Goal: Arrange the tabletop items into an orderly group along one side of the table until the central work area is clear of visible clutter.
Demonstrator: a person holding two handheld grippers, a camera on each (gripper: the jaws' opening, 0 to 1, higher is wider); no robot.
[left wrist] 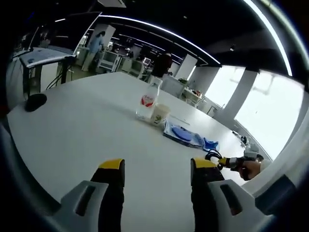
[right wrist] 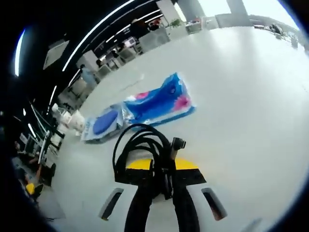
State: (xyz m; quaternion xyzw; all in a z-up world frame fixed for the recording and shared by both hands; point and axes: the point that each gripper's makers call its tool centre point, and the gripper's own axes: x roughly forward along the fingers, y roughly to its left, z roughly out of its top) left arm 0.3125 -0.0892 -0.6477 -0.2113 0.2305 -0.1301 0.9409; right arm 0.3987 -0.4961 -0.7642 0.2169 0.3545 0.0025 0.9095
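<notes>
My right gripper (right wrist: 162, 170) is shut on a coiled black cable (right wrist: 139, 144) with a plug end, held above the white table (right wrist: 241, 96). Beyond it lie a blue and pink flat pack (right wrist: 159, 104) and a clear pouch with a blue item (right wrist: 103, 123). My left gripper (left wrist: 157, 166) stands open over bare table (left wrist: 72, 135), nothing between its yellow-tipped jaws. Ahead of it stand a clear bottle with a red label (left wrist: 147, 99) and a paper cup (left wrist: 159, 114), side by side, then the clear pouch (left wrist: 181, 134) and the flat pack (left wrist: 210, 144). The right gripper (left wrist: 235, 163) with the cable (left wrist: 213, 155) enters from the right.
A black mouse (left wrist: 35, 101) lies near the table's left edge. A hand (left wrist: 251, 169) holds the right gripper. Desks, monitors and people stand far behind the table. Bright windows line the right side.
</notes>
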